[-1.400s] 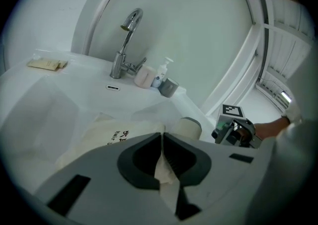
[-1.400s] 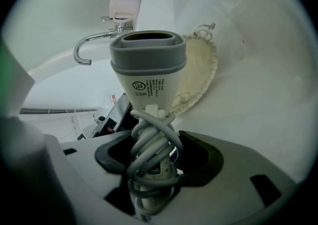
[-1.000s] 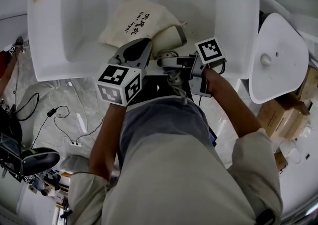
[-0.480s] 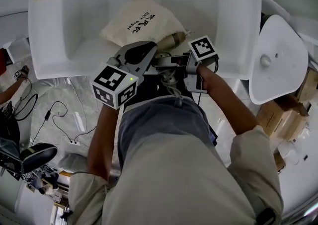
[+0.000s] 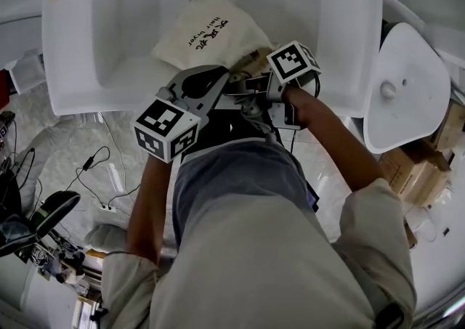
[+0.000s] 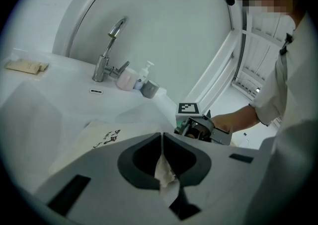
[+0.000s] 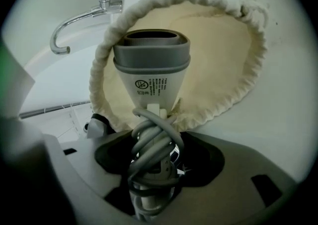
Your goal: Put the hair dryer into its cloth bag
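- The hair dryer (image 7: 151,70) was held at its handle end by the right gripper (image 7: 151,164). The jaws were clamped partway closed around the handle and the grey cord (image 7: 151,142) coiled about it.
- Its long axis was seen to run straight out along the line of that gripper, with the flat grey nozzle pointing away from the jaws and toward the bag.
- The cloth bag (image 7: 218,45) lay ahead of the nozzle on the white washbasin (image 5: 123,22), its printed closed end away from the person and its drawstring mouth turned toward the dryer.
- In the right gripper view the nozzle was framed by the corded rim of that mouth. It was judged to be at the opening or just inside it; how deep could not be told.
- The left gripper (image 6: 163,142) was pinched shut on a fold of the bag's pale fabric, and the mouth appeared to be held open by that grip.
- The two grippers were close together in the head view, the left just beside the opening and the right directly behind the dryer — so the right hand was the one placed to push.
- The coming move was judged to turn on this alignment: dryer axis and bag mouth were roughly in line, so a push forward along that axis seemed called for, with the rim at risk of being caught by the wider body or the cord bundle.
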### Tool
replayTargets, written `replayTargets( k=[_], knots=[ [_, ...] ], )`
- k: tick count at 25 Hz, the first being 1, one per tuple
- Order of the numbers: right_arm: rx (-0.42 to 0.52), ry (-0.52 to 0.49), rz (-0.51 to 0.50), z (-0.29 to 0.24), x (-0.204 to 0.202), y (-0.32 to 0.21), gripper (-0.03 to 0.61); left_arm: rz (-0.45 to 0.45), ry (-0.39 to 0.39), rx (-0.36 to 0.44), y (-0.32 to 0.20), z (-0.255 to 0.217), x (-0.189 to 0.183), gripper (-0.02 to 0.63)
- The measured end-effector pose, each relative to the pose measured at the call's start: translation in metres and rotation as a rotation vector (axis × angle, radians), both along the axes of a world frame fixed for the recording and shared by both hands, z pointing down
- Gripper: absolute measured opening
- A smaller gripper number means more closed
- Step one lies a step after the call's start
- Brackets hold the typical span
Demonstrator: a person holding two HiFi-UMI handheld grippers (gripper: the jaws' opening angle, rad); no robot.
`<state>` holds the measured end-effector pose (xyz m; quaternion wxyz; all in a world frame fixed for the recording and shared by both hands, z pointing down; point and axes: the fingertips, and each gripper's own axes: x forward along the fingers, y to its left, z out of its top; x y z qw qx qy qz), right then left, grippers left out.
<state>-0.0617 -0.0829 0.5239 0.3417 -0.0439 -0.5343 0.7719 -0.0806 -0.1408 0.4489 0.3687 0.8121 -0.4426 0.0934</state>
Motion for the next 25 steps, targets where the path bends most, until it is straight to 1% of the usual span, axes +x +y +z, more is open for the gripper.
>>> replayTargets(
  k=[7,13,15,18,25],
  knots=[
    [0.033,0.016,-0.017,0.001,0.003,-0.003,0.267,-0.006,0.003,0.0,0.007,-0.001,0.004,0.023],
    [0.078,0.023,-0.104,0.002,0.001,-0.001,0.267,0.004,-0.006,0.007,0.0,-0.001,0.003,0.023],
    [0.091,0.028,-0.116,0.003,0.003,-0.002,0.267,0.014,-0.019,0.009,0.0,-0.001,0.008,0.023],
    [0.1,0.037,-0.106,0.004,0.006,-0.005,0.267,0.012,-0.018,0.009,0.004,-0.004,0.013,0.023],
    [0.09,0.067,-0.05,0.015,-0.005,-0.025,0.27,-0.018,0.01,-0.013,0.001,0.009,-0.002,0.021]
  ],
)
